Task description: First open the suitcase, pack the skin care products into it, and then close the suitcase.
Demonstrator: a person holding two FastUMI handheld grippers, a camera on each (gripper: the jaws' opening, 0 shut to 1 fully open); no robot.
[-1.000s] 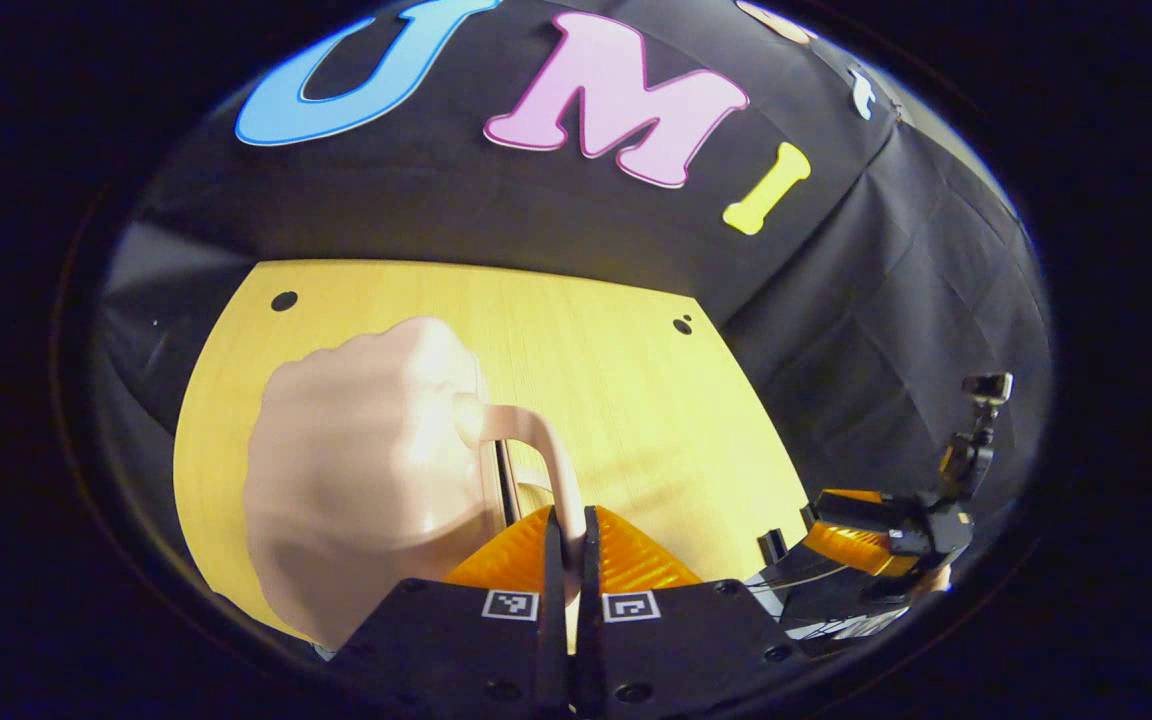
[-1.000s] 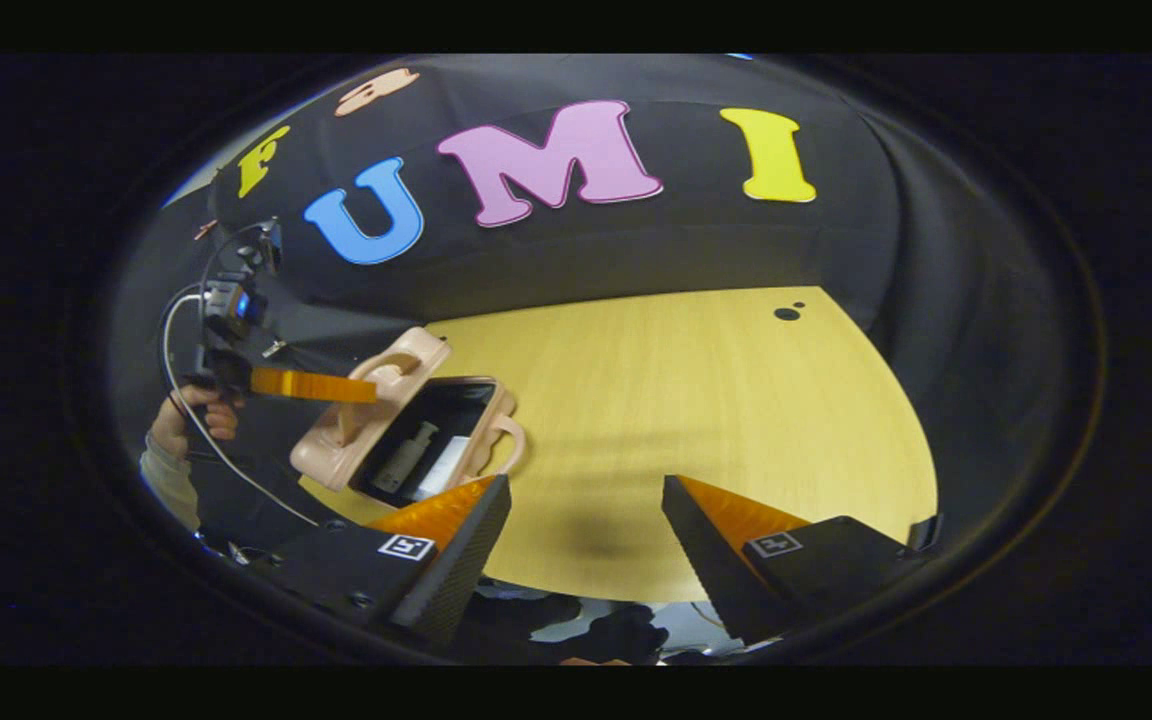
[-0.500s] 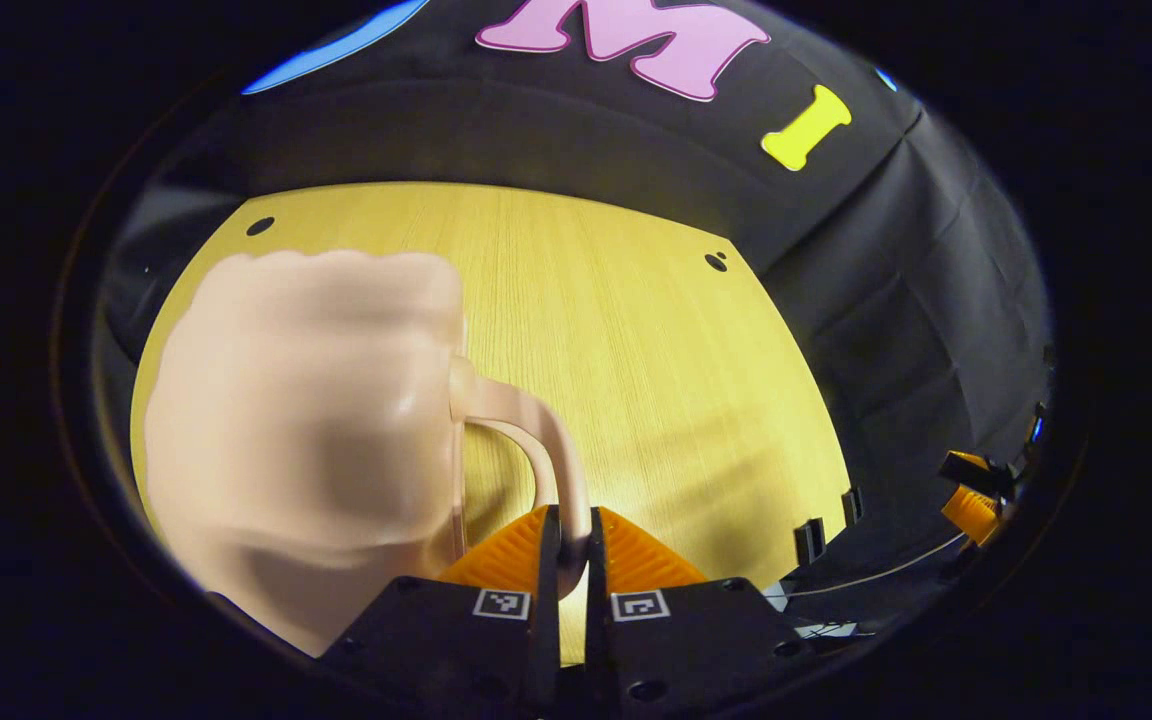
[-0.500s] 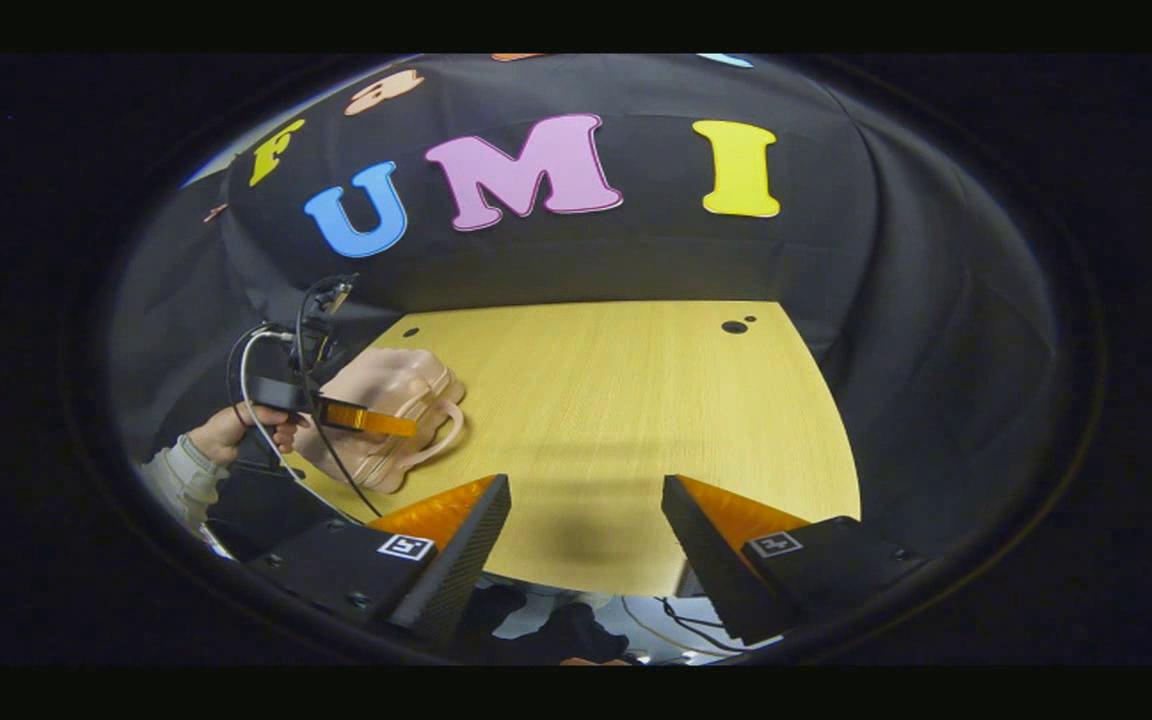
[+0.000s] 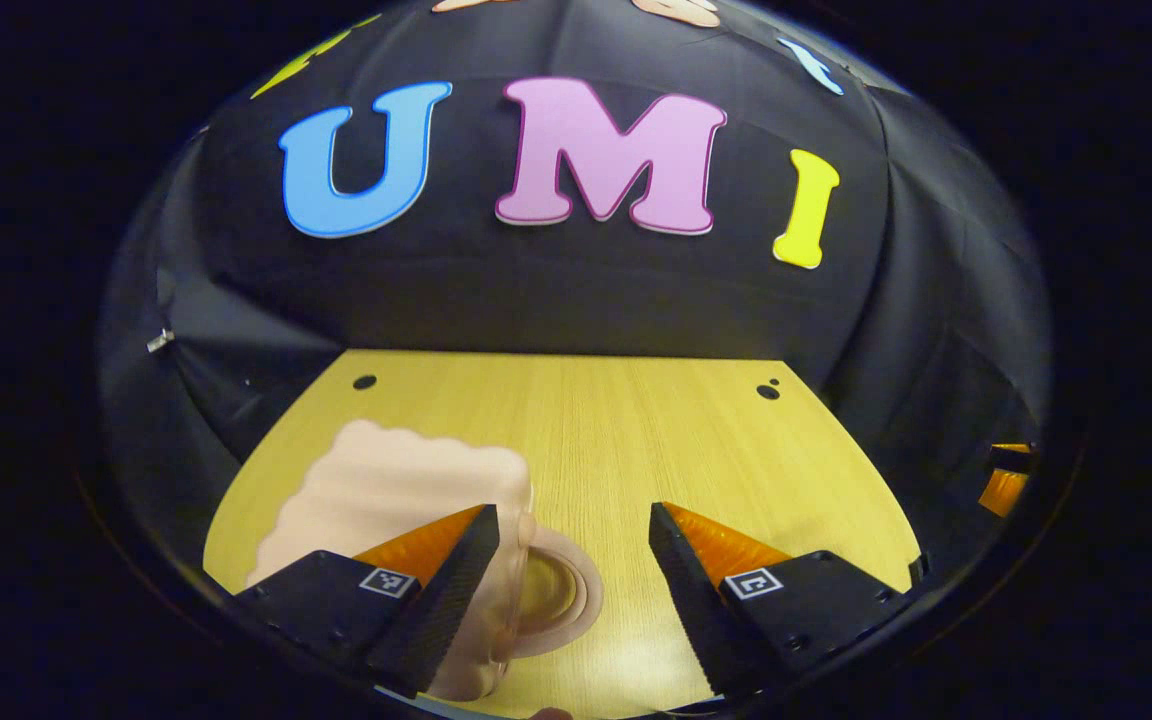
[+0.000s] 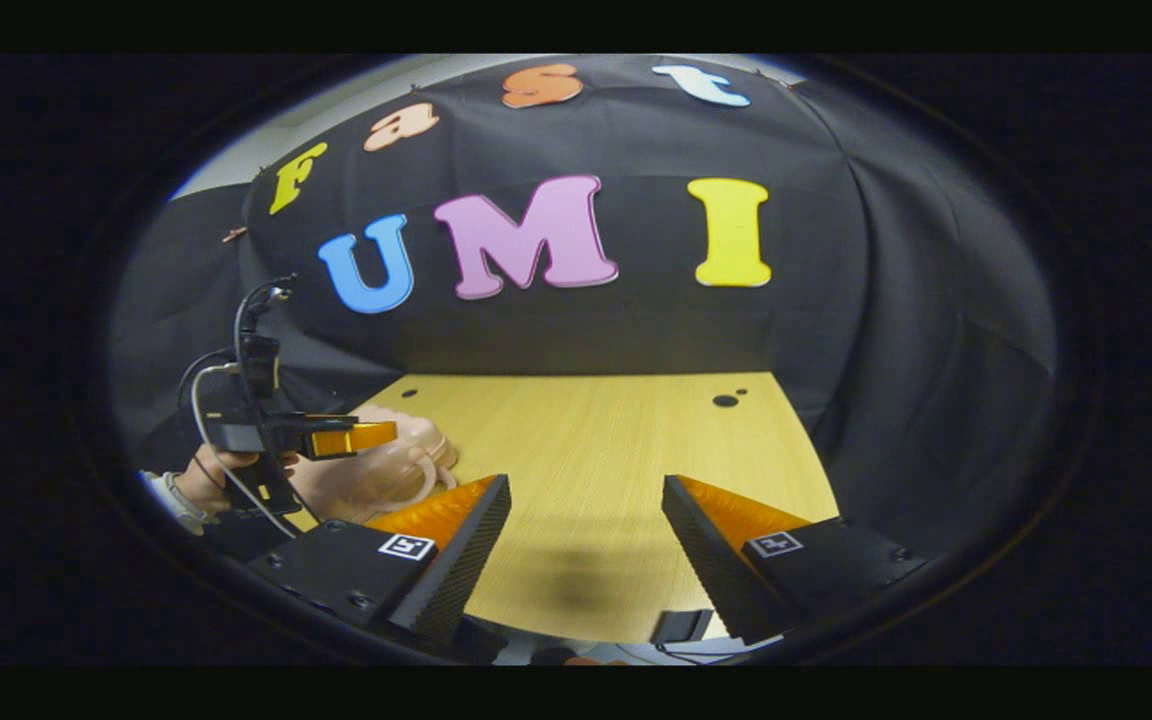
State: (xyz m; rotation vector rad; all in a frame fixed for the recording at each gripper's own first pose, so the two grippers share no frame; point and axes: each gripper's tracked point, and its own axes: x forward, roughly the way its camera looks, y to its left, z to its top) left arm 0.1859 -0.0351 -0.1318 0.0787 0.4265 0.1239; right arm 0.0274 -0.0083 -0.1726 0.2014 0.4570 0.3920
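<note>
The left gripper (image 5: 574,545) sits at the bottom of the left gripper view, fingers spread wide with nothing between them. The pink suitcase (image 5: 386,500) lies closed on the wooden table (image 5: 656,440) at lower left, its handle (image 5: 561,595) between the fingers. The right gripper (image 6: 586,520) is likewise spread, over bare table; in its view the suitcase (image 6: 386,470) lies at left.

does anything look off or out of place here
Nothing stands out. The suitcase lies shut and flat on the table, handle resting on the wood. The left gripper and right gripper are both open and hold nothing. No spills or damage show.
</note>
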